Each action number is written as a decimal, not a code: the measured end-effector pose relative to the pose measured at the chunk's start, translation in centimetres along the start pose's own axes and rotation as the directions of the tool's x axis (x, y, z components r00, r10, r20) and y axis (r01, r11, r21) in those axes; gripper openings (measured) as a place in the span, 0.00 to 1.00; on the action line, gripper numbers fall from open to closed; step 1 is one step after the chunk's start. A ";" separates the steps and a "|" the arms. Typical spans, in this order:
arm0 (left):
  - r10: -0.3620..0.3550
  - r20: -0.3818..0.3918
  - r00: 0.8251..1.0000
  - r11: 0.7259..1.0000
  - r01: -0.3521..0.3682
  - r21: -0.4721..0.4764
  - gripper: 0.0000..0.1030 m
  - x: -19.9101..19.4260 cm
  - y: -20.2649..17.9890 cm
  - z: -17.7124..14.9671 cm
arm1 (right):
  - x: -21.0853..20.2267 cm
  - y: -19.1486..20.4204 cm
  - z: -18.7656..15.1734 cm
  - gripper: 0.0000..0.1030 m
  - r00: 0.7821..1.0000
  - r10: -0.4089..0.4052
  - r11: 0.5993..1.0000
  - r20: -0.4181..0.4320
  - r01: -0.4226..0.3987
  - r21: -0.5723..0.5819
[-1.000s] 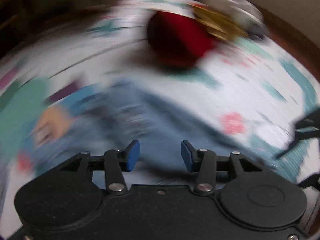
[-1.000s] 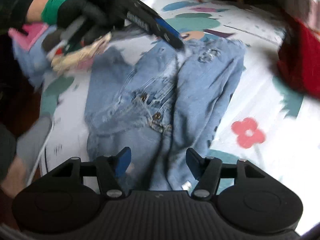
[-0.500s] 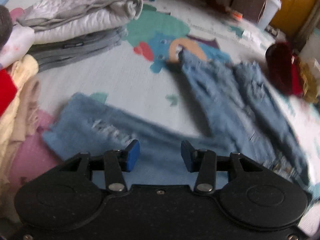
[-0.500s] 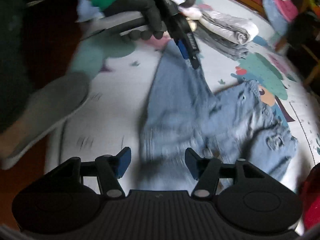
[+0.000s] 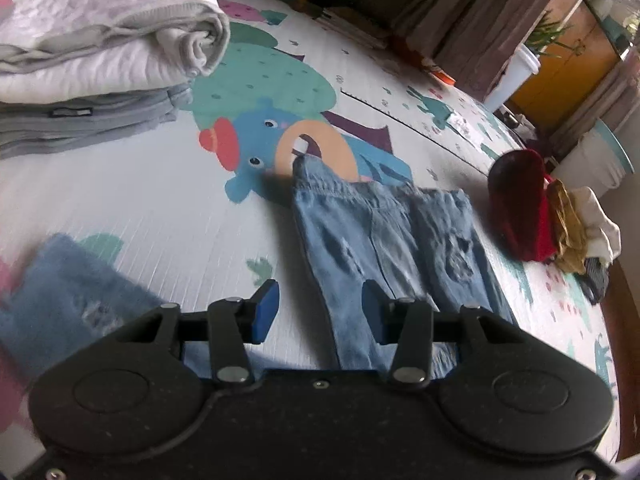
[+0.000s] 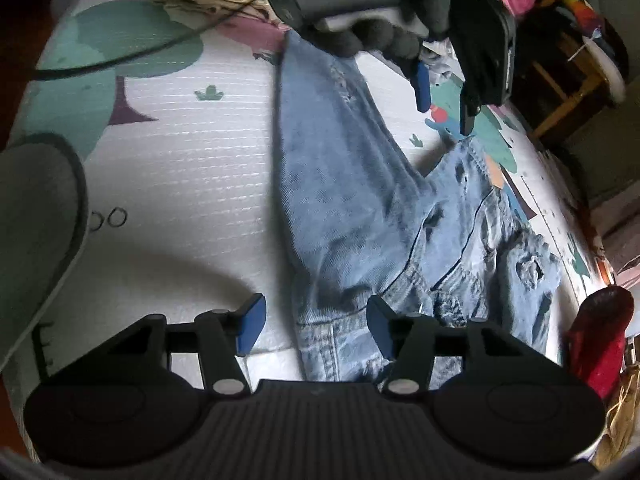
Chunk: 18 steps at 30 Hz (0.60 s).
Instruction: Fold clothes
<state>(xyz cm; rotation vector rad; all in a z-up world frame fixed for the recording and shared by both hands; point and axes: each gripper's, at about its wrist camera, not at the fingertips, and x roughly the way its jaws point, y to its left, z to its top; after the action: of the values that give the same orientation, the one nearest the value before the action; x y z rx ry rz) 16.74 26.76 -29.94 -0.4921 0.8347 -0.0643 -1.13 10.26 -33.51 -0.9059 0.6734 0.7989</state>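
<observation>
Jeans lie flat on the printed mat, one leg stretched toward the far left edge, the other leg and the seat bunched to the right. In the left wrist view the jeans run from the gripper outward, leg end resting on the mat's orange ring; the other leg shows blurred at lower left.

Left gripper: fingers spread, nothing pinched; mat and the jeans' edge show in the gap below. Seen from the right wrist view, the left gripper hangs above the far leg, held by a gloved hand.

Right gripper: fingers spread, jaws have just been closing a little; the waistband lies under the gap, whether the pads touch it I cannot tell.

Folded stack of white and grey cloth sits at the mat's far left. Red garment with a yellow one beside it lies at right, apart from the jeans. Grey slipper at the mat's left edge.
</observation>
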 end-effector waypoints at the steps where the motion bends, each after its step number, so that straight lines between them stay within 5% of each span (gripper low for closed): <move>1: 0.001 0.001 1.000 1.000 -0.001 -0.019 0.43 0.7 0.3 0.5 | 0.1 -0.1 0.1 0.54 1.000 0.002 1.000 -0.001 -0.002 0.007; 10: -0.012 -0.017 1.000 0.994 0.010 -0.109 0.41 6.0 1.7 4.7 | 0.8 -3.0 0.4 0.23 0.996 0.086 0.977 -0.040 -0.076 0.198; 18: 0.012 -0.050 0.999 0.996 -0.016 -0.084 0.34 8.0 1.1 6.1 | -0.4 -5.0 -0.4 0.14 0.994 0.112 0.926 0.000 -0.105 0.363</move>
<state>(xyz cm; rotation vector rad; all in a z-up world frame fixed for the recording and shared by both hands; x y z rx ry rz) 26.42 28.18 -32.51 -0.5657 0.8916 -0.0283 2.74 7.90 -31.32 -0.5439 0.8634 0.7319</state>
